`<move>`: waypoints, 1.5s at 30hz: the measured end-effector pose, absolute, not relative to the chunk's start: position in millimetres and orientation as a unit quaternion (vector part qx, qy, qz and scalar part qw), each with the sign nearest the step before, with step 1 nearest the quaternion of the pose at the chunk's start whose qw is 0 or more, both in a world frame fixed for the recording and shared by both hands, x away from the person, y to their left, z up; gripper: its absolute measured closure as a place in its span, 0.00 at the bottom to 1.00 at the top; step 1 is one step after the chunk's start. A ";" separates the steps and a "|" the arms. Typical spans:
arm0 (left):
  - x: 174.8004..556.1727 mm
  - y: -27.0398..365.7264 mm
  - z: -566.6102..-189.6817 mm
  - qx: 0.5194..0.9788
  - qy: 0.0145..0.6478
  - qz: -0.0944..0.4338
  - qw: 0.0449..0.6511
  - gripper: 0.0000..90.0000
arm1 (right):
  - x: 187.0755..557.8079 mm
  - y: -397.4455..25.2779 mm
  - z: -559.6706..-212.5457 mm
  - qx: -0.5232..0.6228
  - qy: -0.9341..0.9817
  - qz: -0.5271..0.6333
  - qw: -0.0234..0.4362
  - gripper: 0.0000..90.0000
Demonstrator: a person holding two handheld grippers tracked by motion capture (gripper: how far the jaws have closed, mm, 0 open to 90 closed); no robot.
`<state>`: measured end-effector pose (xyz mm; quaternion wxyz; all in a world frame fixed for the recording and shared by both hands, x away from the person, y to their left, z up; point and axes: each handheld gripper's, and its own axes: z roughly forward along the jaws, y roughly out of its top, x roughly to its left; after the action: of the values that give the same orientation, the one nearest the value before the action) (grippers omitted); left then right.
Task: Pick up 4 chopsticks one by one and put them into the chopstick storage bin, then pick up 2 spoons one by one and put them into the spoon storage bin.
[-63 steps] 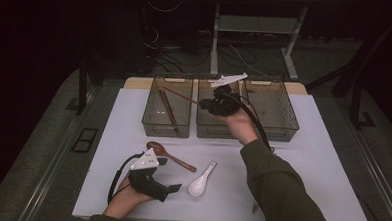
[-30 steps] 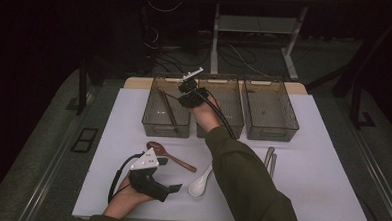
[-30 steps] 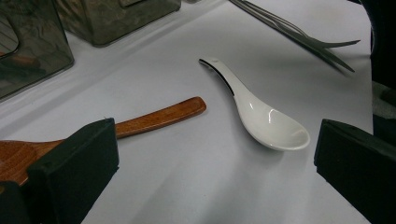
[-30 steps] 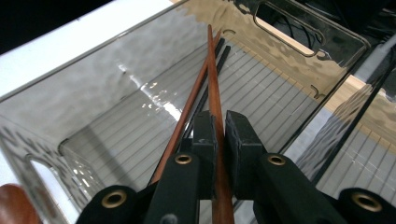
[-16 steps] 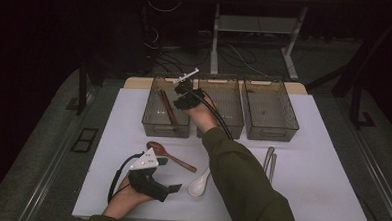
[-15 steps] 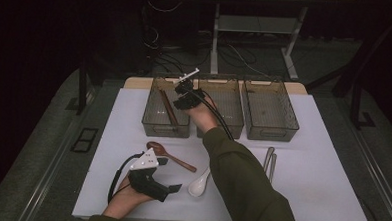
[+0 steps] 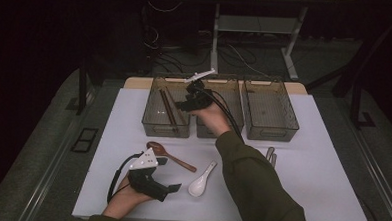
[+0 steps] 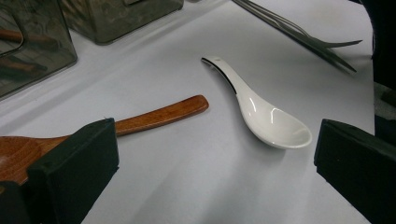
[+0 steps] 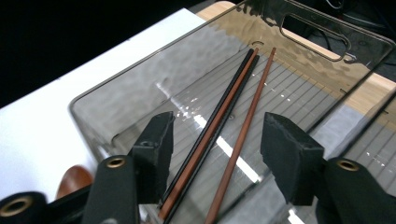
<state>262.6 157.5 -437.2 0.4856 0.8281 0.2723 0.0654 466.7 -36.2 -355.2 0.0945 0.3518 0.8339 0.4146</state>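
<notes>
The right gripper [image 7: 188,101] hangs over the left-hand smoky transparent plastic bin [image 7: 153,119], its jaws parted and holding nothing, with the thin dark and reddish-brown wooden chopsticks [image 9: 229,135] lying lengthwise on the bin's ribbed floor directly beneath them. The step in hand looks like sorting utensils into bins, with the chopsticks just dropped in, so the sound move is to lift straight up, keeping the jaws clear of the bin's wall, before swinging toward the next piece. The left gripper [image 7: 153,181] rests on the white table mat [image 7: 325,196], jaws spread wide, framing the glossy white ceramic soup spoon [image 8: 261,112] and the brown wooden spoon [image 8: 154,116], which lie near each other but apart. Grey metal tongs [image 8: 299,35] lie farther off. The person's right forearm crosses above the two spoons, crowding any left-hand pickup.
</notes>
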 end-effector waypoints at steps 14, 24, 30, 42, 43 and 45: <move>263.4 156.6 -438.5 0.833 0.273 0.070 0.475 0.00 | 431.2 -94.6 -348.9 0.321 0.831 0.446 0.089 0.29; 263.1 155.7 -439.3 0.834 0.278 0.068 0.472 0.00 | 401.6 -137.9 -350.9 0.310 0.818 0.478 0.077 0.25; 263.1 155.6 -439.4 0.834 0.278 0.070 0.471 0.00 | 383.5 -164.9 -354.3 0.306 0.816 0.484 0.082 0.24; 263.2 156.1 -439.2 0.834 0.279 0.073 0.471 0.00 | 352.1 -207.3 -366.1 0.321 0.803 0.491 0.104 0.21; 262.9 156.1 -439.2 0.833 0.281 0.073 0.471 0.00 | 349.8 -210.3 -367.7 0.324 0.802 0.490 0.105 0.21; 262.9 156.3 -439.2 0.833 0.282 0.073 0.471 0.00 | 345.2 -216.2 -371.3 0.329 0.801 0.487 0.109 0.20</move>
<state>262.9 156.3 -439.2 0.4707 0.8329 0.2819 0.0727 345.2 -216.2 -371.3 0.1087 0.3293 0.8014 0.4873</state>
